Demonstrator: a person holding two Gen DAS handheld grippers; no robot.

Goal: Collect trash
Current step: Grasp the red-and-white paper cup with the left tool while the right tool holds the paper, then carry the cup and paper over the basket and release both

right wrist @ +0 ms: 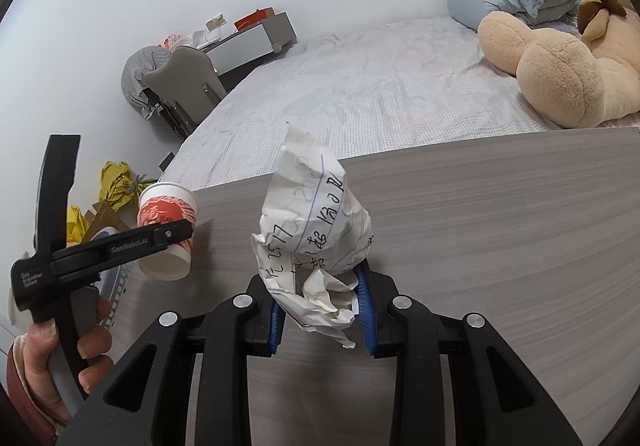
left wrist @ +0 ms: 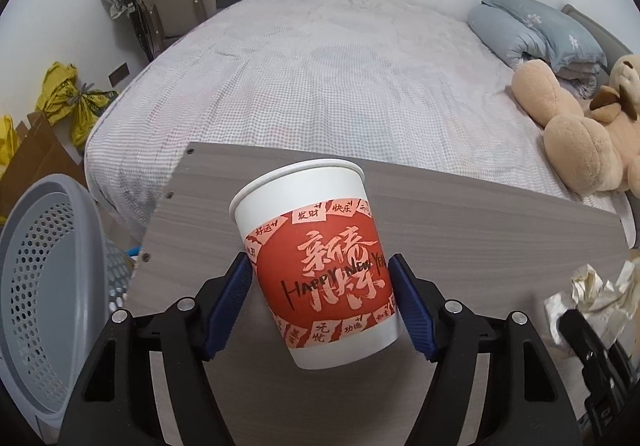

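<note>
My left gripper (left wrist: 320,294) is shut on a white and red paper cup (left wrist: 316,270) printed "Happy New Year". It holds the cup tilted above the grey wooden table (left wrist: 480,230). The cup also shows in the right wrist view (right wrist: 166,230), held at the table's left edge. My right gripper (right wrist: 320,310) is shut on a crumpled sheet of handwritten paper (right wrist: 316,230) and holds it above the table (right wrist: 500,226). That paper shows at the right edge of the left wrist view (left wrist: 592,294).
A grey perforated plastic basket (left wrist: 44,286) stands left of the table, below the cup. A bed (left wrist: 340,66) with a plush toy (left wrist: 580,126) and a blue quilt (left wrist: 536,26) lies behind the table. Yellow bags (left wrist: 68,98) and cardboard lie on the floor at left.
</note>
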